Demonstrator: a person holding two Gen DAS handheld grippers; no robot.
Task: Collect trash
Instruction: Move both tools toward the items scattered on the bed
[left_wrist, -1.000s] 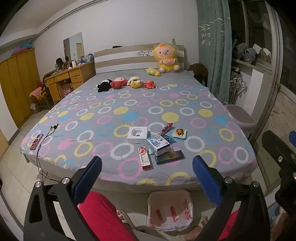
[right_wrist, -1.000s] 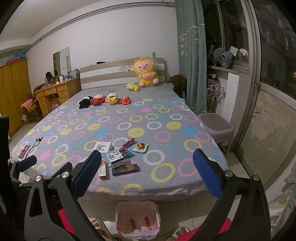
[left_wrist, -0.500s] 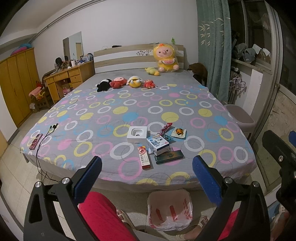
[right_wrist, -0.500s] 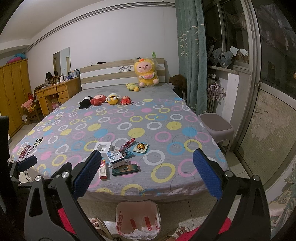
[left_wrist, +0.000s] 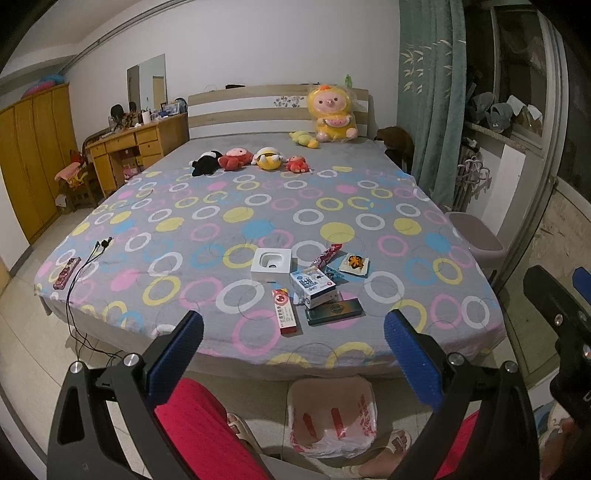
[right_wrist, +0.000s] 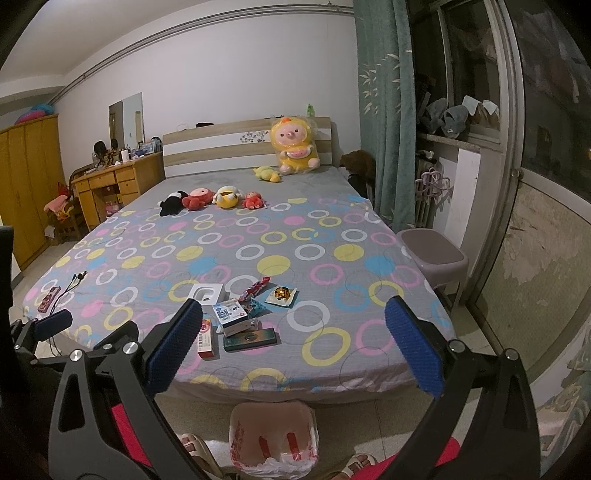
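Step in hand looked like the very start: nothing picked yet. Left gripper and right gripper both hung over the foot of the bed, jaws wide, empty. Trash sat in a cluster near the bed's 6 o'clock edge: white box, blue-white carton, red-white tube box, dark flat pack, red candy wrapper, snack packet. Bin with plastic bag liner stood on the floor below, between the person's feet. Next move likely calls for reaching forward to the nearest piece, probably the tube box, closing on it, then dropping it into the bin
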